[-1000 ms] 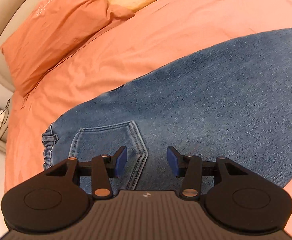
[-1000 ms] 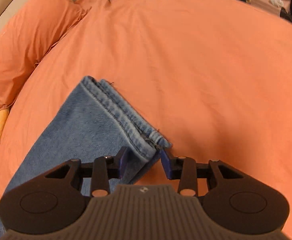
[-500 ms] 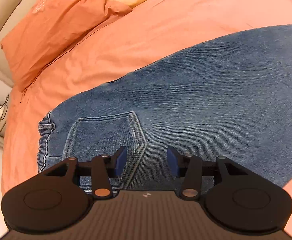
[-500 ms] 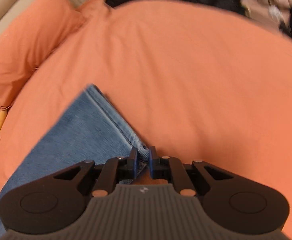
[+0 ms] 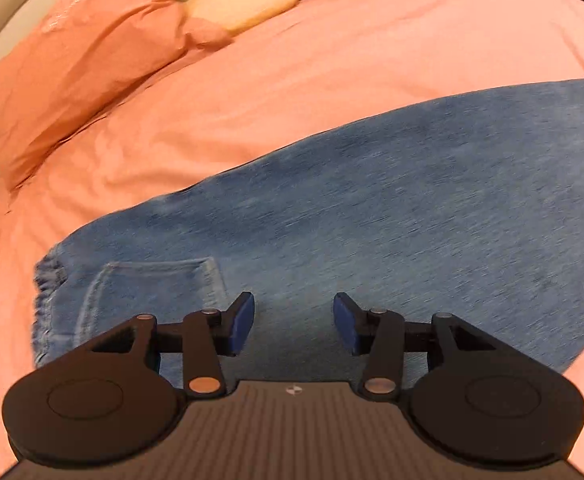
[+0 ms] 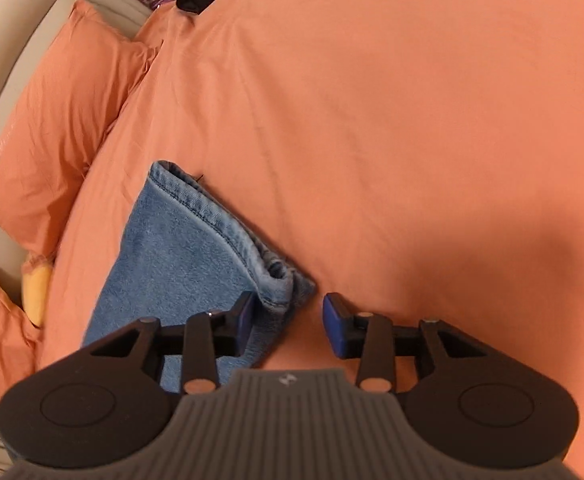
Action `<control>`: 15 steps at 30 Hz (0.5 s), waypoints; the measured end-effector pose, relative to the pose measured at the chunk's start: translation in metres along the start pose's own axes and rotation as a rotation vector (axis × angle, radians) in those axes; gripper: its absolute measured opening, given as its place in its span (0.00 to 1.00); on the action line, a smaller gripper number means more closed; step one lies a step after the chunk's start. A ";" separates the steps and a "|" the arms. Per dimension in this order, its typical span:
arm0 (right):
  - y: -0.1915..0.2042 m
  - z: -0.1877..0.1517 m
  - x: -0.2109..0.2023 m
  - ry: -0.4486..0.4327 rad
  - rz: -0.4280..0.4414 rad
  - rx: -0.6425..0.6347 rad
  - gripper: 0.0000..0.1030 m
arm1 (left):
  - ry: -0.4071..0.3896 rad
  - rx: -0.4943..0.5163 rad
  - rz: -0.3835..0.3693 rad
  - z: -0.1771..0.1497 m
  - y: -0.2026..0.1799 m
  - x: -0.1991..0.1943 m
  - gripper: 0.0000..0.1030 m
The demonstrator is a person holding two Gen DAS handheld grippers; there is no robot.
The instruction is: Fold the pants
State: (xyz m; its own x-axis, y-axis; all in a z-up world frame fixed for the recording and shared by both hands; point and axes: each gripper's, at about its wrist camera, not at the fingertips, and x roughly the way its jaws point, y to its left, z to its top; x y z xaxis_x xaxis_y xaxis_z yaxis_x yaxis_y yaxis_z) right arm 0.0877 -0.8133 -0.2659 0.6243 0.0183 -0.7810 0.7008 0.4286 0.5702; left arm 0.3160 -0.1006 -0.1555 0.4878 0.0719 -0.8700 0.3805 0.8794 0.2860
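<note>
Orange bedding [image 6: 392,120] covers the whole bed, with pillows [image 5: 84,72] at its far left. Across it lie the pants [image 5: 372,208], blue denim already doubled lengthwise so that one leg sits on the other, stretching from the waist at the near left to the leg ends at the right.

Denim like this is probably fairly heavy and stiffish: it should hold a crease and slide little on the cotton, but a stacked hem is thick, so both layers need to go well between the pads. The hemmed cuffs and the waistband look like the firmest places to take hold.

Only the left wrist view shows the back pocket [image 5: 152,292] and the gathered waistband [image 5: 48,280]; there the left gripper [image 5: 294,322] hovers over the seat with its jaws apart and nothing between them. Only the right wrist view shows the cuffs [image 6: 228,232], the top one curled up at its near corner. The right gripper [image 6: 288,318] has its jaws opening, that corner lying between them, unpinched.
</note>
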 end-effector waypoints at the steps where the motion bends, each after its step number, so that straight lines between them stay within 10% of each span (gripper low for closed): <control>1: 0.000 0.000 0.005 -0.006 0.011 0.010 0.35 | -0.006 0.019 -0.015 0.004 -0.005 0.000 0.53; 15: 0.054 0.014 -0.033 -0.049 0.039 -0.231 0.18 | -0.099 0.311 -0.256 0.092 -0.144 0.034 0.34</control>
State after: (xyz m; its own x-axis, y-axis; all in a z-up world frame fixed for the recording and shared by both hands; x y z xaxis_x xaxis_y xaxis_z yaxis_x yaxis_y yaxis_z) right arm 0.1098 -0.8032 -0.2058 0.6693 -0.0031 -0.7430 0.5820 0.6239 0.5217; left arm 0.3501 -0.2680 -0.1892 0.4140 -0.1892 -0.8904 0.7109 0.6781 0.1865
